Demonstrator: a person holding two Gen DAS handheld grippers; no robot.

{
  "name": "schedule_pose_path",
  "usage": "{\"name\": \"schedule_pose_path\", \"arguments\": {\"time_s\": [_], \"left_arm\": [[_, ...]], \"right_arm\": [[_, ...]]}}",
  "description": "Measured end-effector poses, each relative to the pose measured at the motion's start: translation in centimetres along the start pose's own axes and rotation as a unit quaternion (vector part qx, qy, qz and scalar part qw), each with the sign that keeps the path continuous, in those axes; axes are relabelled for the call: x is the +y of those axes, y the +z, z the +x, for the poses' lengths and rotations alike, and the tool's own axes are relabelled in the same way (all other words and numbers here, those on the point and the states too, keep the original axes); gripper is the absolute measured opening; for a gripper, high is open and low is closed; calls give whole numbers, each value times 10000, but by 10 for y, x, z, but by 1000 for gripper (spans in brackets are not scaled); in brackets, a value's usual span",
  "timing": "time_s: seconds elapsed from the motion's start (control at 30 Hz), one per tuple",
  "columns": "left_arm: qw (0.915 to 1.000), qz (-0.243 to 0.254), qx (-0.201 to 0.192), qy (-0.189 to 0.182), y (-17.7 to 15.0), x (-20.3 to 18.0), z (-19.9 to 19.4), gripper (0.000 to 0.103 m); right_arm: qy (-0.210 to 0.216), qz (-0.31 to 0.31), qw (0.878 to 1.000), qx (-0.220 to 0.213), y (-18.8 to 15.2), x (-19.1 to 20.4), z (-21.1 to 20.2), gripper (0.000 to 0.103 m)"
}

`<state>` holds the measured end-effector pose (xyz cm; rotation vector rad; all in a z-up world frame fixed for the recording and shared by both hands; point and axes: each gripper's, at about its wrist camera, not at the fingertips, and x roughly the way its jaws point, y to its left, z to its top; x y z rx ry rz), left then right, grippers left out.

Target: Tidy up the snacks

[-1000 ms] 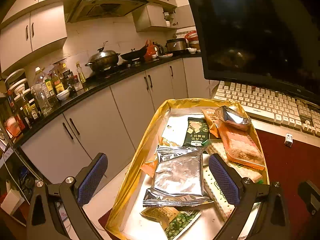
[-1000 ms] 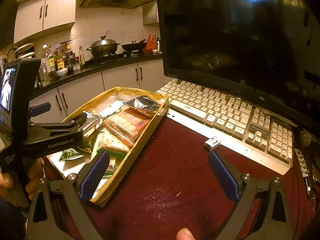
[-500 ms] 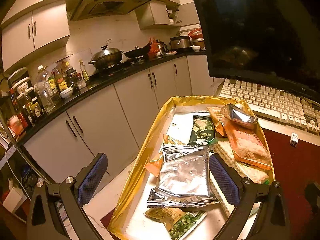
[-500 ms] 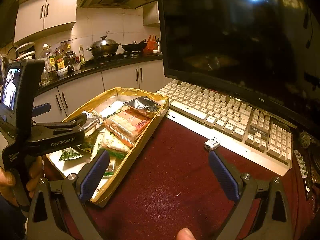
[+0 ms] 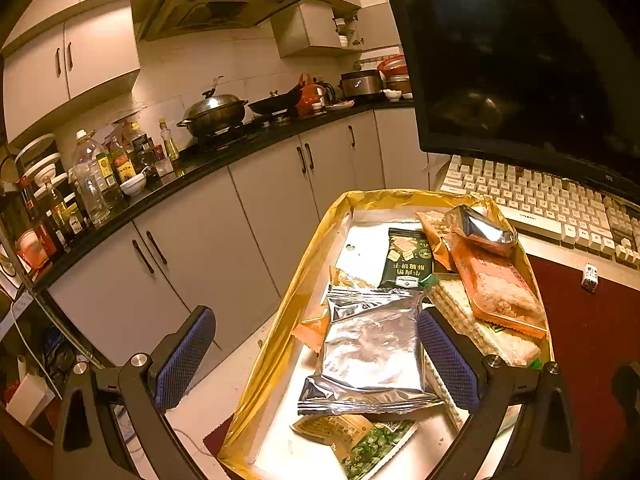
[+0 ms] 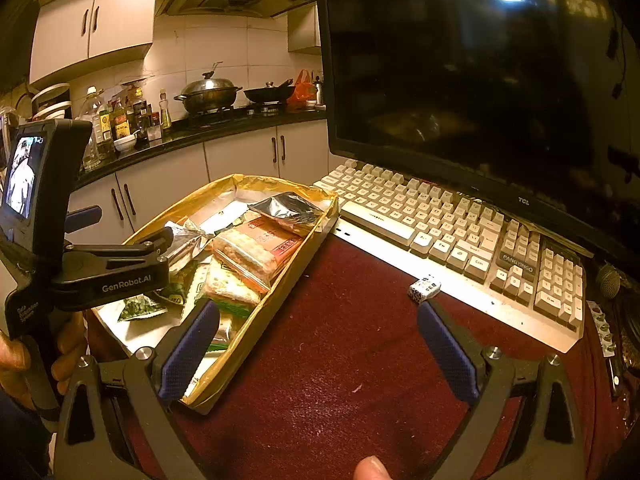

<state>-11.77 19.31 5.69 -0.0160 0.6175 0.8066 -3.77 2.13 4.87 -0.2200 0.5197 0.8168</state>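
Observation:
A gold-rimmed tray holds several snack packets. Among them are a large silver foil pouch, a dark green packet, an orange cracker pack, a small silver pouch and a green pea packet. My left gripper hangs open just above the large silver pouch, with its right pad over the wafer packs. My right gripper is open and empty over the red cloth, right of the tray. A small wrapped candy lies on the cloth.
A cream keyboard and a dark monitor stand behind the cloth. The tray's left side overhangs toward the kitchen cabinets. The counter behind carries bottles and a wok. A hand grips the left gripper's handle.
The left gripper has drifted slightly to the left, so the tray and monitor sit a little further right in its view. The right gripper has barely moved. Both remain open.

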Motion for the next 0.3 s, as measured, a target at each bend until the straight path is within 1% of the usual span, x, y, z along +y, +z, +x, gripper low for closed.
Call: {"name": "schedule_pose_path", "arguments": {"time_s": [0.17,0.3], "left_arm": [[9999,55,-5,97,-2,0,0,102],[9996,107,-112,253,-4,1,-4,102]], "right_arm": [[-6,-1,10000,0,0,0,0,99],[-9,14,10000,-1,0,0,0,99]]}}
